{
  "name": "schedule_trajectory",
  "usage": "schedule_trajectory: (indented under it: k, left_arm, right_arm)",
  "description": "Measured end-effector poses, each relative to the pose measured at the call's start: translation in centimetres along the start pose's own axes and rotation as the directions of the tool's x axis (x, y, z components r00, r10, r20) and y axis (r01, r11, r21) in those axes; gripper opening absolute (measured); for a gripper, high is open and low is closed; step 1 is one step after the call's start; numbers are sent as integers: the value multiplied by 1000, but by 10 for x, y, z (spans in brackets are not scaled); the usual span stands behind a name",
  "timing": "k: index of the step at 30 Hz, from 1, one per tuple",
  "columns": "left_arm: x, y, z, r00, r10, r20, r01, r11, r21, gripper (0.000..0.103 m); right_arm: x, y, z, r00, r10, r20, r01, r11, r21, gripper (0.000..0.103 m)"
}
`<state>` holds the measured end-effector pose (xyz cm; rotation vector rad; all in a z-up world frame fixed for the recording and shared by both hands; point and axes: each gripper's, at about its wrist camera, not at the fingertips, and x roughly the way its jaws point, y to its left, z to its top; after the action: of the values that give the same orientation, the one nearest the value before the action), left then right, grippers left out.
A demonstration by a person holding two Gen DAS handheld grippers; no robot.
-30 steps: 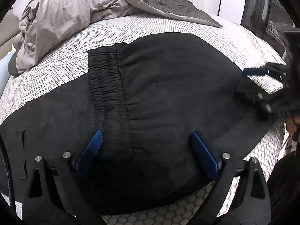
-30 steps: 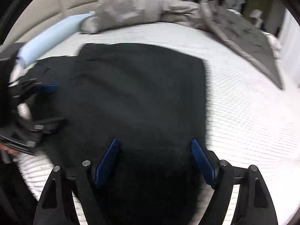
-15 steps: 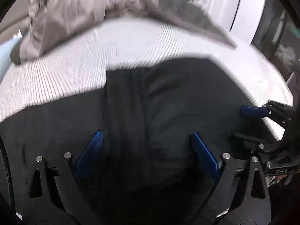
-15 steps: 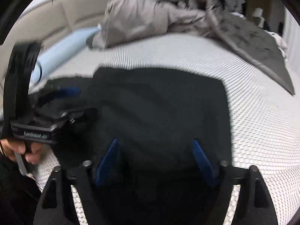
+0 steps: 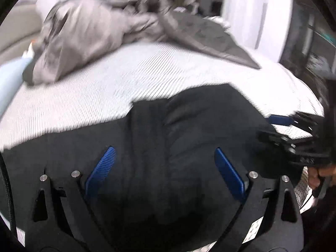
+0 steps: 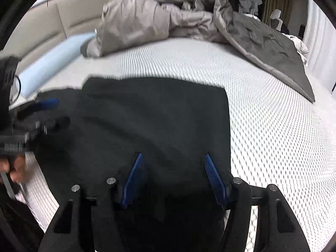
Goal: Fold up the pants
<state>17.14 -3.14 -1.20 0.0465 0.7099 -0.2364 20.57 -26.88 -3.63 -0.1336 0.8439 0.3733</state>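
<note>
Black pants lie folded on a white patterned mattress, and show in the right wrist view too. My left gripper is open above the near part of the pants, with its blue pads wide apart. My right gripper is open, a little narrower than before, over the near right part of the pants. Neither holds cloth. The right gripper shows at the right edge of the left wrist view, and the left gripper at the left edge of the right wrist view.
A crumpled grey duvet lies across the far side of the bed. A light blue bolster lies at the far left by the beige headboard. Dark furniture stands to the right of the bed.
Both grippers have pulled back and tilted up, so the pants sit lower in both views. The right gripper's pads have come closer together. The pants have not moved.
</note>
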Motion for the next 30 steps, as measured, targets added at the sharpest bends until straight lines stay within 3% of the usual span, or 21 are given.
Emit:
schedule_trajectory:
  k: [3, 4, 5, 7, 10, 13, 16, 18, 21, 23, 26, 30]
  left_arm:
    - [17, -16, 15, 1000, 19, -17, -18, 998, 68, 94]
    - [32, -18, 18, 997, 29, -77, -23, 997, 78, 89]
    - [40, -17, 18, 993, 28, -114, -20, 997, 74, 73]
    - [61, -11, 18, 981, 2, -195, 2, 1000, 22, 62]
    - [75, -3, 19, 972, -44, -229, 38, 999, -31, 62]
    - [75, -4, 18, 970, -61, -234, 53, 998, -42, 63]
    - [71, 1, 13, 971, -62, -231, 51, 997, -51, 74]
    - [72, 12, 11, 969, -68, -236, 48, 995, -90, 78]
    - [56, 21, 4, 975, -52, -217, 24, 991, -130, 78]
    - [37, 25, 0, 982, -35, -185, 7, 989, -150, 78]
    - [6, 16, -9, 992, -20, -128, 3, 991, -136, 82]
    - [-6, -23, -28, 988, 71, -137, -68, 997, 29, 83]
  right_arm:
    - [4, -2, 18, 999, 30, 12, -31, 999, 36, 63]
    - [11, -3, 25, 999, 36, 0, -36, 998, 45, 63]
    - [20, -2, 31, 999, 38, -5, -37, 998, 55, 63]
    - [37, -6, 39, 998, 47, -43, -42, 994, 100, 63]
    - [58, -5, 45, 994, 26, -102, -14, 993, 114, 62]
    - [74, 3, 47, 990, -16, -142, 24, 998, 50, 62]
    - [76, 4, 46, 982, -91, -163, 91, 996, -10, 62]
    - [73, -6, 45, 969, -180, -168, 181, 983, -8, 62]
    - [62, -25, 37, 963, -214, -166, 226, 972, 60, 63]
    - [46, -27, 31, 980, -152, -130, 166, 980, 108, 64]
    - [23, -16, 19, 996, -58, -66, 66, 990, 124, 78]
    - [0, 18, 6, 998, 49, -26, -48, 999, 14, 81]
